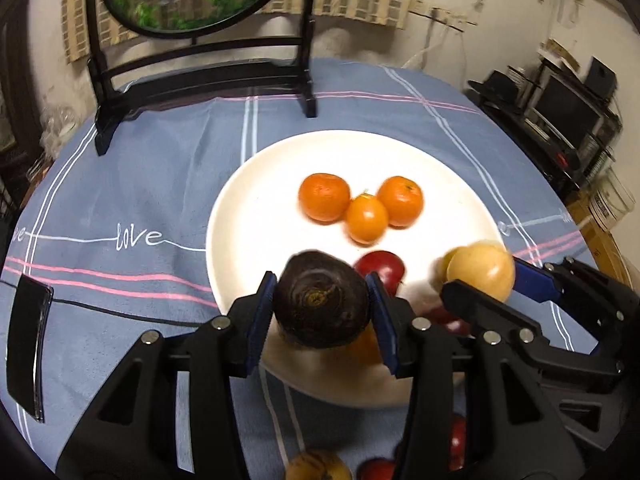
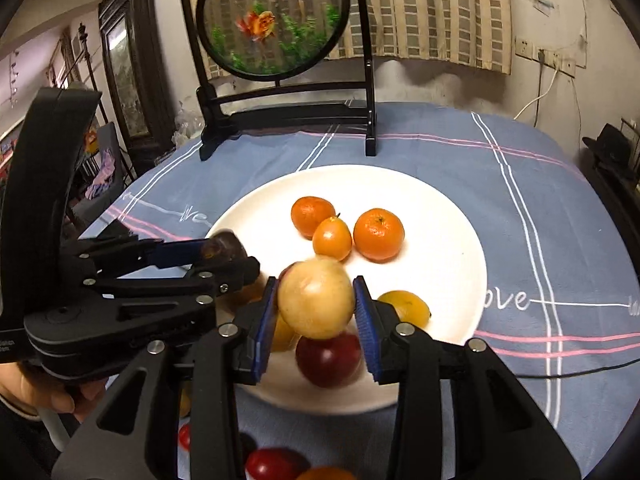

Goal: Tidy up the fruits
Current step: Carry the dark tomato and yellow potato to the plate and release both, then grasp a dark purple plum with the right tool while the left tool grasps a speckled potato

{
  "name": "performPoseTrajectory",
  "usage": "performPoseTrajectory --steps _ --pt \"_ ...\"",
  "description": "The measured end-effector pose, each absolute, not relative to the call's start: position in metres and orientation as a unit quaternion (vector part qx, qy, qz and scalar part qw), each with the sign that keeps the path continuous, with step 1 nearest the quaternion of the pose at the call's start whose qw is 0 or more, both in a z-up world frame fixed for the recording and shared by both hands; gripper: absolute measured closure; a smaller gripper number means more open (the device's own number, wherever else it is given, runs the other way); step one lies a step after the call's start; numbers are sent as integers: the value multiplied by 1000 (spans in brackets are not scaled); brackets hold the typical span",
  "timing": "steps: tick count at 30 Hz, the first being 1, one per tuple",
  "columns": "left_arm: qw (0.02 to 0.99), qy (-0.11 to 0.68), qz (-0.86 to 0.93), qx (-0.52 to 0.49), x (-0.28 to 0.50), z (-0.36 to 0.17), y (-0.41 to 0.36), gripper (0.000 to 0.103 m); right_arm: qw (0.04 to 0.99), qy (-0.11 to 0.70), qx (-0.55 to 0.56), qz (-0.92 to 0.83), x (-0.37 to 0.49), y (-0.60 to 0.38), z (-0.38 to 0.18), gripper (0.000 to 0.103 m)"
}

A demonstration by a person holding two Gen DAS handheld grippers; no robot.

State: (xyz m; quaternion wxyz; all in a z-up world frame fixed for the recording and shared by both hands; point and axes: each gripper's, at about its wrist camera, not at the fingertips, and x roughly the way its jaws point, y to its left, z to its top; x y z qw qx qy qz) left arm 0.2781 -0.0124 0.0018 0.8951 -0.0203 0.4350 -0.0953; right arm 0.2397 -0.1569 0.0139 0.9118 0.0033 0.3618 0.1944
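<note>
Between our left gripper's [image 1: 322, 304] pads sits a dark fruit [image 1: 320, 300]; our right gripper [image 2: 316, 308] clasps a yellow fruit [image 2: 316, 300]. We lower both gently at the plate's [image 1: 256, 200] six o'clock, beneath the oranges [image 1: 362, 204].

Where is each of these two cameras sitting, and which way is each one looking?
Left wrist view: on the left gripper, looking forward and down over its dark fruit at the white plate; the right gripper shows beside it.
Right wrist view: on the right gripper, looking down past its yellow fruit; the left gripper and a hand show.
Shared: plate, three orange fruits, blue tablecloth, round fish picture.
</note>
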Motion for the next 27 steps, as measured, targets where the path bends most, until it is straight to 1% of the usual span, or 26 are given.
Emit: performPoseTrajectory --steps 1,2,4,6,8,11,17,21,27 --pt "896 434 -88 -26 280 2 -10 33 915 355 10 190 240 -160 14 60" --pt "898 430 -82 -34 280 2 -7 26 917 352 15 189 239 -163 14 56" --pt "902 421 -85 -45 276 5 -2 22 917 349 23 193 237 -167 16 50" --pt "903 419 -82 -43 271 8 -2 20 917 351 27 185 236 -170 16 47" --pt "906 415 -77 -37 264 10 -2 14 914 359 34 186 235 -172 15 44" --pt "907 414 -73 -30 252 12 -1 12 911 368 42 181 225 -176 16 37" --pt "906 415 -76 -33 218 14 0 10 908 369 60 188 188 -184 24 33" --pt "907 413 -84 -18 185 16 -4 10 912 366 52 179 157 -188 23 33" --pt "908 408 -91 -2 143 18 -6 10 914 367 71 160 115 -205 18 33"
